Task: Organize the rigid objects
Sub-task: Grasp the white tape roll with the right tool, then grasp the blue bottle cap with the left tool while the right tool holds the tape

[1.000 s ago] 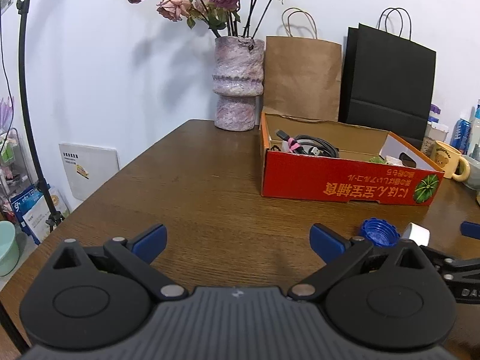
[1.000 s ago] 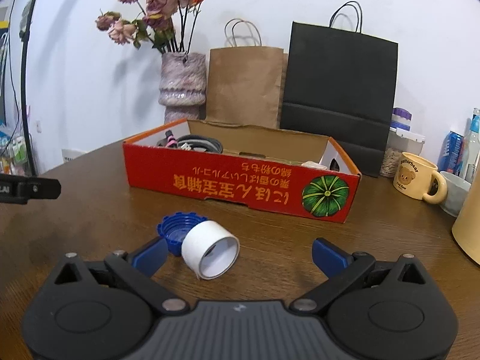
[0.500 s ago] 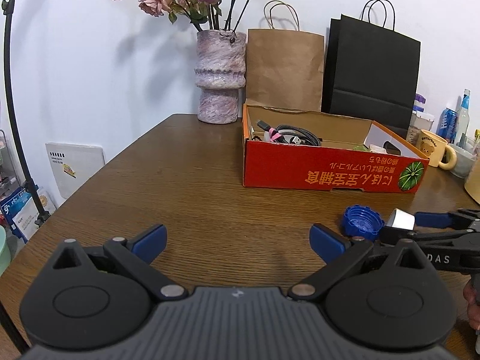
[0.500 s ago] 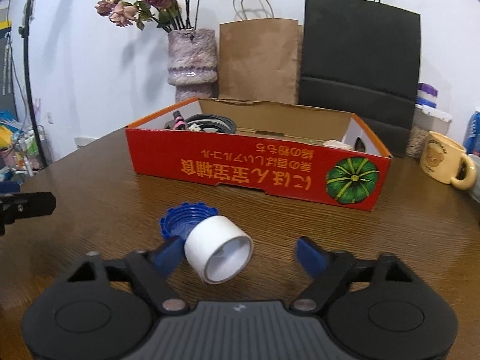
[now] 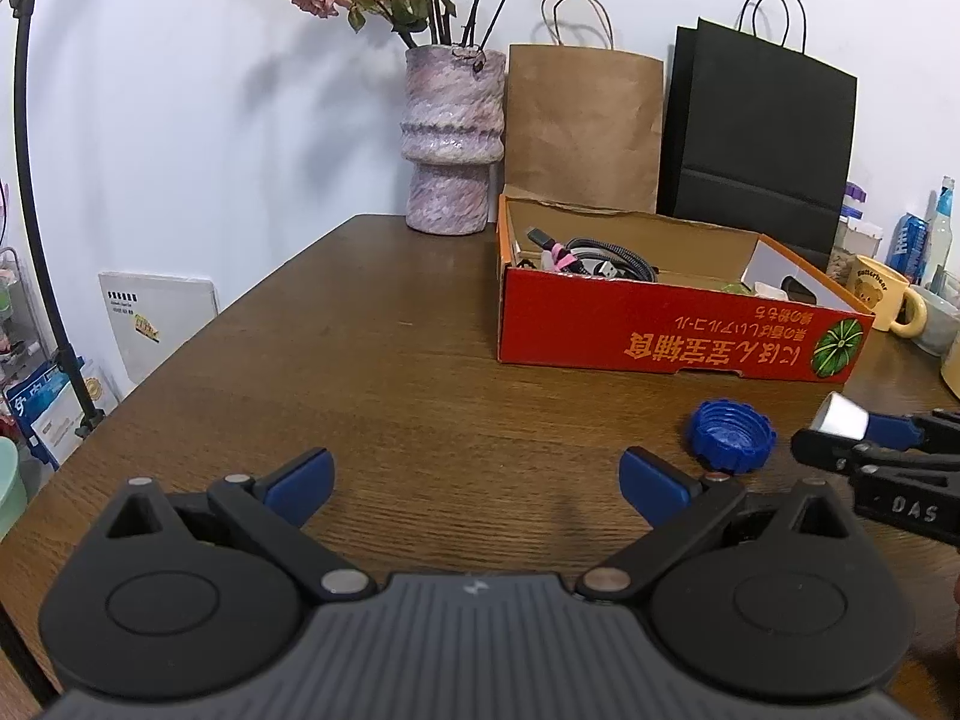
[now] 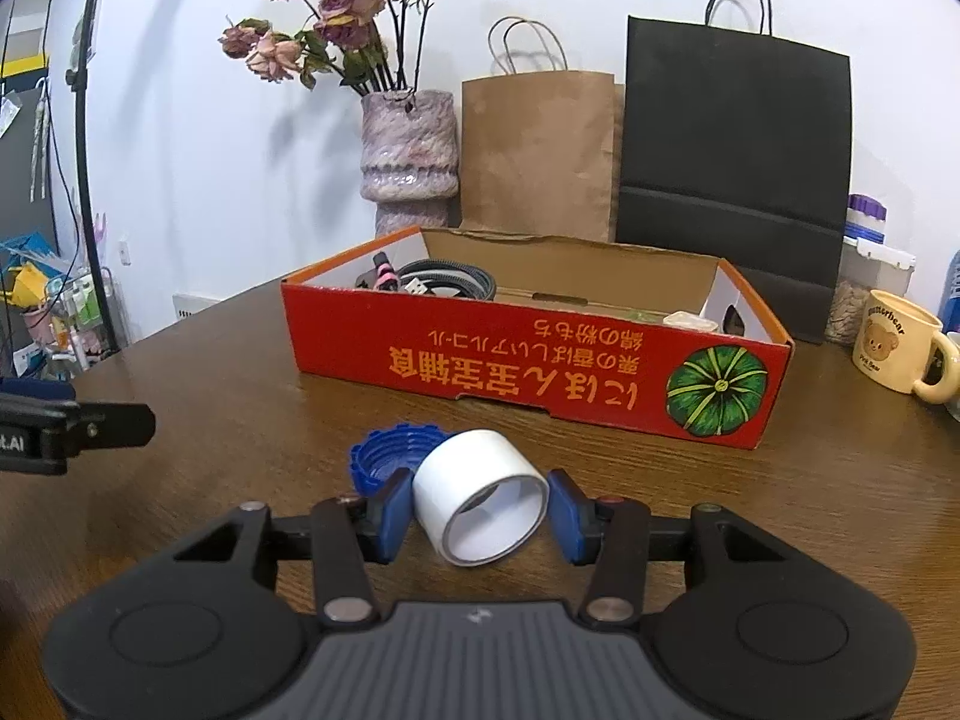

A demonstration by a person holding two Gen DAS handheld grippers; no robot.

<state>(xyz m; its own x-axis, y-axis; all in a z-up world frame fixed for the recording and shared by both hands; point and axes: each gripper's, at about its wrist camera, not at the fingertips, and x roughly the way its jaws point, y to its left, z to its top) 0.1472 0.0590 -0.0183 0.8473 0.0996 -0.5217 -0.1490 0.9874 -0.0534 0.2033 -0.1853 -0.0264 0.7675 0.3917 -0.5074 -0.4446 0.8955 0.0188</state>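
Note:
My right gripper (image 6: 480, 510) is shut on a white tape roll (image 6: 480, 492), one blue finger on each side, low over the wooden table. The roll also shows in the left wrist view (image 5: 840, 420), at the right gripper's tip. A blue bottle cap (image 6: 390, 450) lies on the table just behind and left of the roll; it also shows in the left wrist view (image 5: 729, 435). A red open cardboard box (image 6: 528, 360) holding cables stands behind it, also in the left wrist view (image 5: 672, 336). My left gripper (image 5: 474, 480) is open and empty, left of the cap.
A purple vase with dried roses (image 5: 453, 138), a brown paper bag (image 5: 582, 132) and a black paper bag (image 5: 756, 144) stand at the back against the wall. A yellow bear mug (image 6: 894, 342) sits right of the box. The table's left edge (image 5: 198, 330) drops to floor clutter.
My right gripper has closed its fingers onto the white tape roll, which it only straddled before. The left gripper has shifted its view slightly and stays open.

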